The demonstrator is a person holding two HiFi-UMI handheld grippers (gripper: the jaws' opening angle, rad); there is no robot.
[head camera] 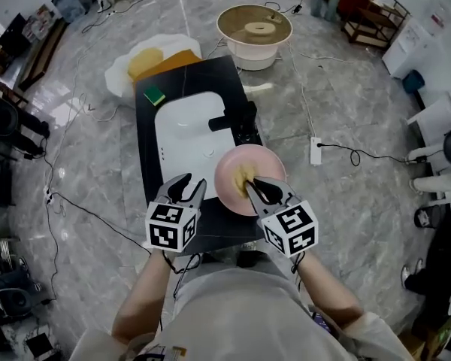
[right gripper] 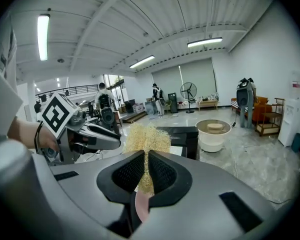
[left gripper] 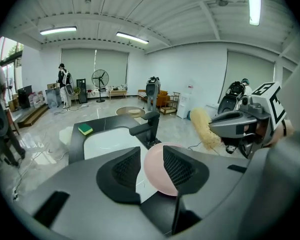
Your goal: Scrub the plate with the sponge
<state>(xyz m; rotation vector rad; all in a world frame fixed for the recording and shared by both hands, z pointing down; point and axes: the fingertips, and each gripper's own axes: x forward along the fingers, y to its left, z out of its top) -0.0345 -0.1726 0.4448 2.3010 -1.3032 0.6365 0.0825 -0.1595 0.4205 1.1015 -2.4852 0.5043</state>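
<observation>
Right gripper [right gripper: 146, 158] pinches the straw-yellow fibrous sponge [head camera: 244, 176] directly over the round pink plate [head camera: 229, 183] — just right of the white sink [head camera: 188, 130]. Left gripper [left gripper: 151, 158] is beside the plate's sink-side edge — jaws spread, gripping nothing.

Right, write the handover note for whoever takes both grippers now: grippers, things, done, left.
Grippers: the left gripper is open and empty, its jaws apart beside the rim of the round pink plate. The right gripper is shut on the yellow fibrous scrubber, held over the plate's middle.
Things: the plate is at the near right edge of the black counter, by the black faucet. A green rectangular sponge lies at the counter's far left corner.
Done: scrubber in hand, at the plate. Whether any scrubbing has happened cannot be told.
Left: probably steady the plate with the left gripper, then scrub.
</observation>
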